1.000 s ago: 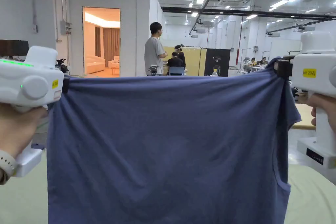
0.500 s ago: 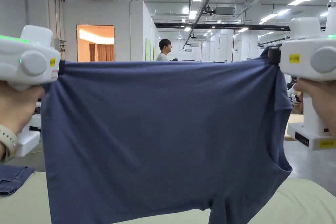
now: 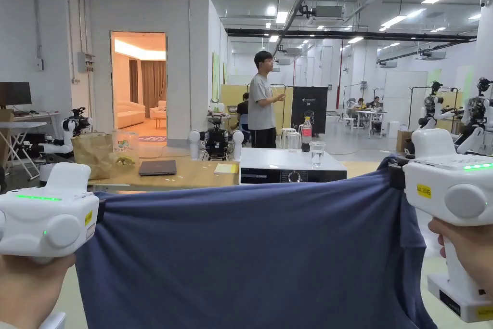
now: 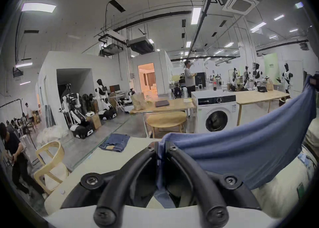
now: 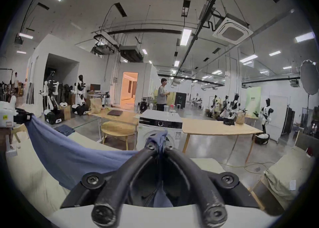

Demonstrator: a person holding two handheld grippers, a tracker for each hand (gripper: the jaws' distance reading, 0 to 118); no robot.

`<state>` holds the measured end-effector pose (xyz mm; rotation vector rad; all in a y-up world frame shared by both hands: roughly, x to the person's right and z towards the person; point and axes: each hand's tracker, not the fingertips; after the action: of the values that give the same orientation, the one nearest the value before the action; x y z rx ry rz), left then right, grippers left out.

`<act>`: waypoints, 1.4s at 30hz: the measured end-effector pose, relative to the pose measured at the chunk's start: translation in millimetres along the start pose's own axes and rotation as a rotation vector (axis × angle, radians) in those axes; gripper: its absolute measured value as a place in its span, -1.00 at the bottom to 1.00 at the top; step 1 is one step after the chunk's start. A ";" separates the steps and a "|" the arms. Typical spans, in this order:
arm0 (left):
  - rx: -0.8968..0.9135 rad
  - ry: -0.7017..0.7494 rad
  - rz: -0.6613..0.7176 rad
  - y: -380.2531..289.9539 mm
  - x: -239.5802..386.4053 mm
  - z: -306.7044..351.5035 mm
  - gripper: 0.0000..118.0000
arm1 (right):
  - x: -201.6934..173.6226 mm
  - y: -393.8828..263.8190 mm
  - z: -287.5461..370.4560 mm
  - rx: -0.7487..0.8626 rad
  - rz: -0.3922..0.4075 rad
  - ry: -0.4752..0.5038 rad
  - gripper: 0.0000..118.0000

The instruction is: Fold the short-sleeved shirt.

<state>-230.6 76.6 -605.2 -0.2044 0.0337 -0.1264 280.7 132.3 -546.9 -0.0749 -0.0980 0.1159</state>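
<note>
A blue short-sleeved shirt (image 3: 250, 257) hangs stretched wide between both grippers, its top edge taut and level. My left gripper (image 3: 98, 210) is shut on the shirt's left top corner; in the left gripper view the jaws (image 4: 161, 147) pinch blue cloth (image 4: 241, 150). My right gripper (image 3: 395, 177) is shut on the right top corner; in the right gripper view the jaws (image 5: 159, 146) clamp bunched fabric, and the shirt (image 5: 69, 152) runs off left to the other gripper (image 5: 22, 117). A sleeve droops at the right. The shirt's lower part is out of frame.
A pale green table (image 4: 110, 162) lies below, with folded jeans (image 4: 115, 142) at its far left. Behind stand a washing machine (image 3: 289, 168) with a bottle and cup on top, wooden tables (image 3: 192, 176), a round low table (image 4: 164, 122), a chair (image 4: 50, 164) and a standing person (image 3: 262, 98).
Both grippers and the shirt have come down from high in front of my view to chest height, uncovering the room behind. Both grips are unchanged.
</note>
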 end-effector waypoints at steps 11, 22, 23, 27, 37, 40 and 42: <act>-0.087 -0.177 0.075 -144.7 -31.4 177.9 -0.97 | -5.8 -124.4 201.0 -0.123 0.015 0.093 -0.97; -0.590 -0.226 0.126 -379.0 -34.0 243.6 -0.91 | -41.6 -398.7 304.9 -0.661 -0.035 0.075 -0.94; -0.606 -0.226 0.143 -381.1 -35.2 243.8 -0.66 | -41.6 -399.5 308.5 -0.670 -0.068 0.075 -0.88; -0.496 -0.226 0.118 -346.1 -21.2 272.6 0.83 | -47.8 -368.3 323.8 -0.595 -0.139 0.062 1.00; -0.193 -0.239 0.038 -302.7 55.1 326.6 0.62 | -126.2 -278.7 357.4 -0.240 -0.113 0.112 0.65; -0.322 -0.232 0.009 -314.8 62.1 323.8 -1.00 | -134.6 -279.0 358.5 -0.215 -0.041 0.044 -1.00; -0.288 -0.298 0.037 -317.8 57.9 327.5 -1.00 | -130.5 -270.3 355.4 -0.261 -0.067 0.127 -1.00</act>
<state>-196.7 -173.9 -220.9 -0.5083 -0.2422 -0.0526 145.7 -126.5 -184.6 -0.3389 0.0122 0.0306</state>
